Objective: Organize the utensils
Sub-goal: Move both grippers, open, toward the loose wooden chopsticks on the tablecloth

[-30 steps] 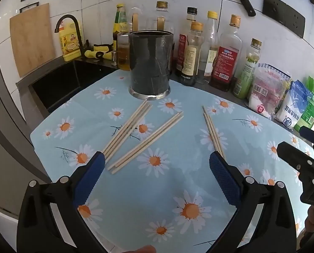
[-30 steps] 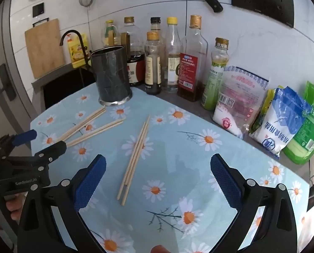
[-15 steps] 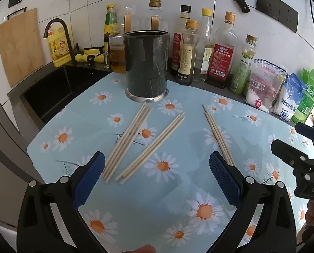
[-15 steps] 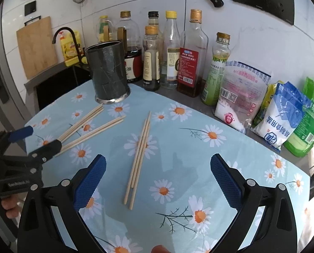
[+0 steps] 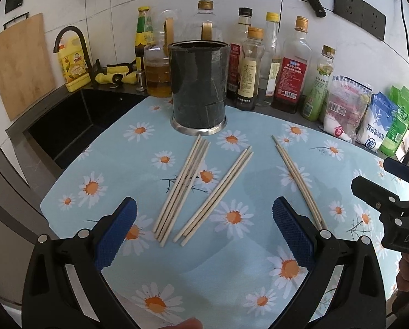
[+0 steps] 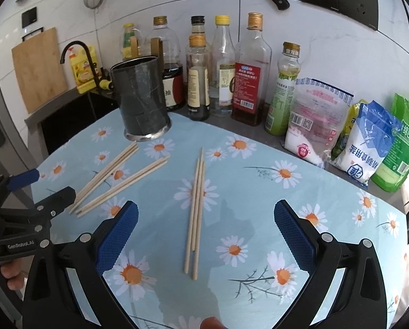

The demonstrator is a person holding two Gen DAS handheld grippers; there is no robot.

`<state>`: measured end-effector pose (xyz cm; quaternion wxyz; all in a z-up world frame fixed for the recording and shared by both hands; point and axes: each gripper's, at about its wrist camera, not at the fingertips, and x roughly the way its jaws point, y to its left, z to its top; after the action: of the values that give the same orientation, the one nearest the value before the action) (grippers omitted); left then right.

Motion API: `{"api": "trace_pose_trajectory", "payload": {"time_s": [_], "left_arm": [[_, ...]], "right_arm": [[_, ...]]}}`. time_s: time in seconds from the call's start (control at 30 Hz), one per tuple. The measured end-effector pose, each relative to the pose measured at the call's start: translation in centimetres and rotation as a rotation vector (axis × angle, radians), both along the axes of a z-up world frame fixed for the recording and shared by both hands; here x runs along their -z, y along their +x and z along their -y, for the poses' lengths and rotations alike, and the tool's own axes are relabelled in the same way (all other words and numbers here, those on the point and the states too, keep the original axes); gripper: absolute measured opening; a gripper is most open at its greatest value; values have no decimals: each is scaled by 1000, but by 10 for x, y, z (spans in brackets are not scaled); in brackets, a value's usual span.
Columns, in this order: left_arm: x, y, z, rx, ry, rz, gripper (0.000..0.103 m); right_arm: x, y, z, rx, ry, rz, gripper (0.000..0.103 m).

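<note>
Three bundles of wooden chopsticks lie on the daisy tablecloth: a left bundle (image 5: 182,186), a middle bundle (image 5: 218,194) and a right bundle (image 5: 297,178). A dark cylindrical utensil holder (image 5: 199,87) stands upright behind them. My left gripper (image 5: 204,227) is open and empty, just in front of the near ends of the left and middle bundles. My right gripper (image 6: 204,230) is open and empty, straddling the near part of the right bundle (image 6: 196,205) from above. The holder also shows in the right wrist view (image 6: 141,101).
A row of sauce and oil bottles (image 5: 292,65) stands behind the holder. Bags of salt and seasoning (image 6: 366,142) sit at the back right. A black sink (image 5: 64,126) with a faucet lies to the left. A cutting board (image 5: 20,63) leans on the wall.
Both grippers have moved forward toward the chopsticks and tilted slightly down. Both stay open and empty. The chopsticks and holder have not moved.
</note>
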<state>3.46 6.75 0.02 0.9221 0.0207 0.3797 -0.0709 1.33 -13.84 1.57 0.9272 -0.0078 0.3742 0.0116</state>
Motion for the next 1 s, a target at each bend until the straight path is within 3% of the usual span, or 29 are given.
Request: {"api": "trace_pose_trajectory", "payload": {"time_s": [1.0], "left_arm": [[-5,-1,7,-21,29,-6,97]], "right_arm": [[-1,2,12,-18,-5,-11,95]]}}
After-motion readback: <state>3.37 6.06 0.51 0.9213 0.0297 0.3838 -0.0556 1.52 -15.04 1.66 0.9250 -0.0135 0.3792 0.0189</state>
